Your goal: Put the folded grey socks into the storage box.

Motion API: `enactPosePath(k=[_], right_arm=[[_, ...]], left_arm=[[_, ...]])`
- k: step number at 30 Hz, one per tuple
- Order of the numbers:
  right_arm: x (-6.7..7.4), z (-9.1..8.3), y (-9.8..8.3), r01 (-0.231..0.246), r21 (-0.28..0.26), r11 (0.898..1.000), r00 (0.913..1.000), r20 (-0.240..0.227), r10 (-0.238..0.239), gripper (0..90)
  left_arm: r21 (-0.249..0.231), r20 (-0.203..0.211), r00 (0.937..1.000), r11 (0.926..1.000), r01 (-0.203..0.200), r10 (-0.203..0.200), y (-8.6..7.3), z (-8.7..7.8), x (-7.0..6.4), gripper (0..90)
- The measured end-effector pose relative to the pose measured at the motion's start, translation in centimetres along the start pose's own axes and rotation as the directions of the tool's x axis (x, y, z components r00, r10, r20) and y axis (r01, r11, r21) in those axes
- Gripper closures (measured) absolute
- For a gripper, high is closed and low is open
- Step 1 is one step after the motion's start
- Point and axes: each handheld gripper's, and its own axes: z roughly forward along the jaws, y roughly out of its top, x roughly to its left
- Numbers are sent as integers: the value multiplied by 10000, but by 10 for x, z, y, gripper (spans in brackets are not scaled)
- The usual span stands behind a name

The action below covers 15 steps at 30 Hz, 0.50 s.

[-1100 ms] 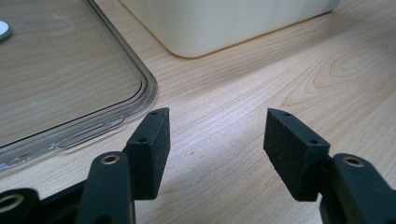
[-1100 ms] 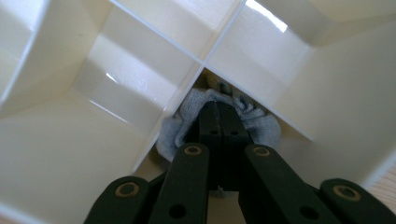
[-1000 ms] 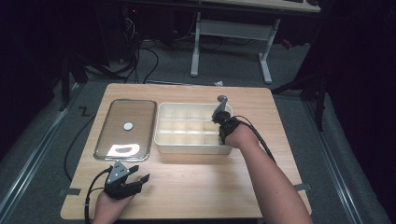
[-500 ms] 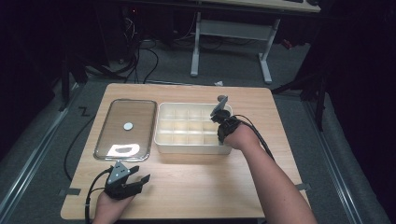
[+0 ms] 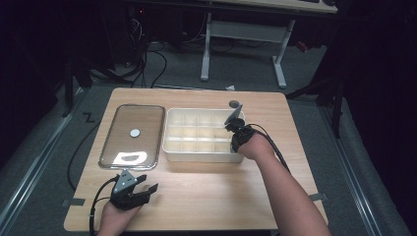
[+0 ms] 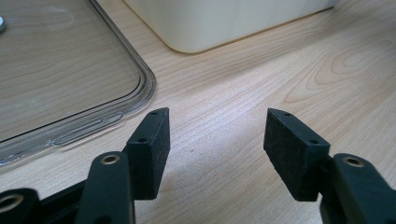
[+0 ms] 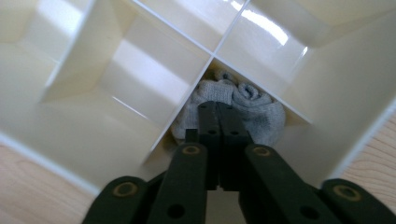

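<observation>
High view: nearest the person, the left gripper (image 5: 147, 191) is resting on the pale wood-grain table (image 5: 206, 196), its flat black jaws spread wide with nothing between them. Beyond it a clear, round-cornered plastic lid (image 5: 133, 135) is lying flat. Beside that, the cream divided plastic box (image 5: 202, 135) is receiving the right gripper (image 7: 218, 114), whose jaws have just been opening yet are showing almost no gap, tips pressing down on a soft grey rolled sock (image 7: 254, 109) in a right-end compartment.
</observation>
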Motion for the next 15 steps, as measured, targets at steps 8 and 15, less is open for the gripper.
enactPosePath(k=[8, 15], right_arm=[[-8, -25, -24, -111, -1233, 9923, 9997, -228, 84, 770], [-16, -40, -47, -398, -2294, 9725, 9982, -532, 283, 702]], left_arm=[[60, 125, 9999, 10000, 66, -67, 0, 0, -1, 420], [33, 124, 9997, 9998, 192, -193, 1, -1, -2, 412]])
